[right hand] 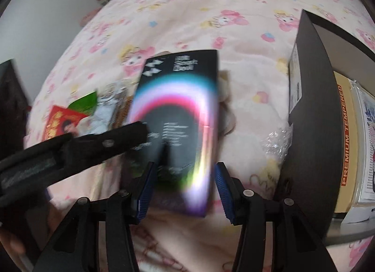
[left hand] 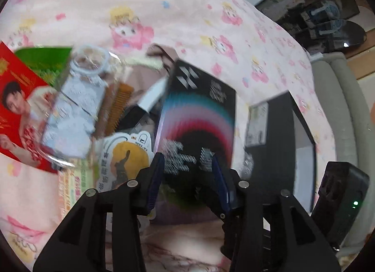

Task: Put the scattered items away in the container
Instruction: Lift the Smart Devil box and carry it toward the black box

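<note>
A black box with a rainbow arc (left hand: 199,117) (right hand: 178,112) lies slanted on a pile of small items on the bed. My left gripper (left hand: 186,164) hovers over its near end, jaws apart, one finger at the box's left edge and the other across its face. It comes in from the left in the right wrist view as the left gripper (right hand: 152,140). My right gripper (right hand: 184,178) straddles the box's near end, with a thin gap showing at its right pad. The black container (left hand: 279,136) (right hand: 311,108) stands to the right, holding flat packs.
Left of the box lie a red card (left hand: 18,108), a green packet (left hand: 44,58), a clear plastic pack (left hand: 79,98), an amber comb (left hand: 117,110) and a round-printed sticker (left hand: 129,154). Bubble wrap (right hand: 276,143) lies beside the container. The pink printed blanket (left hand: 187,14) ends at the bed's right edge.
</note>
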`<act>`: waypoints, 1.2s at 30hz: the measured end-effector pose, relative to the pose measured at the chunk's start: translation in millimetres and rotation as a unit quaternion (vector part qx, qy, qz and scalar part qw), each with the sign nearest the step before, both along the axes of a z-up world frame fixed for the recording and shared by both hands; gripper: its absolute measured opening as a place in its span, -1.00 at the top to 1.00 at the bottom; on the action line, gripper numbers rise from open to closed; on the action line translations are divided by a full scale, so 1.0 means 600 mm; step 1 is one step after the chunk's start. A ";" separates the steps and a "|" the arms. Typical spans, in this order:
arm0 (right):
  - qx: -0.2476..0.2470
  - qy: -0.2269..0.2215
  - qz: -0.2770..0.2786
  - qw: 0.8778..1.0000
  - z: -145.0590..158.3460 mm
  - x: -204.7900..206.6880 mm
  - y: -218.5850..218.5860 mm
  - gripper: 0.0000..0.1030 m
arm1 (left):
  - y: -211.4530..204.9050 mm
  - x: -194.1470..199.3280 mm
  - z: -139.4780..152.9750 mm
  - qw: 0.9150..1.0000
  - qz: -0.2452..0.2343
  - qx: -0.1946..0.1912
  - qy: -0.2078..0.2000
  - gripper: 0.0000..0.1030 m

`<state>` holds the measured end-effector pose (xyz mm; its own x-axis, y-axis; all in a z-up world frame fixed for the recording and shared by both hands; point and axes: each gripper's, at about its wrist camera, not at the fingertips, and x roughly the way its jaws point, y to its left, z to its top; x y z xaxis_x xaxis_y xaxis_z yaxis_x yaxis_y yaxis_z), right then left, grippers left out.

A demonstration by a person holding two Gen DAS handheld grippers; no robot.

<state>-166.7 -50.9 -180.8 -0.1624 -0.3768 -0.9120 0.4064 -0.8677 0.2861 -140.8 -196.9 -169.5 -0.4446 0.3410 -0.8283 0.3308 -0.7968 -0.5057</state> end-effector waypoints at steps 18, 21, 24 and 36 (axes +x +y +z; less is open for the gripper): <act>-0.056 -0.050 -0.001 0.997 -0.030 -0.047 -0.006 -0.24 | -0.015 -0.052 -0.057 0.999 0.016 0.032 -0.038 -0.20; -0.049 -0.023 -0.001 0.999 -0.003 -0.027 -0.005 -0.18 | -0.006 -0.038 -0.040 1.000 0.008 0.019 -0.017 -0.11; -0.070 0.009 -0.003 0.997 0.048 0.001 0.013 -0.14 | 0.001 -0.004 -0.003 0.999 -0.004 0.032 0.017 -0.11; -0.155 0.084 -0.009 0.984 0.202 0.092 0.171 -0.09 | 0.103 0.081 0.147 0.990 -0.076 0.066 0.098 -0.11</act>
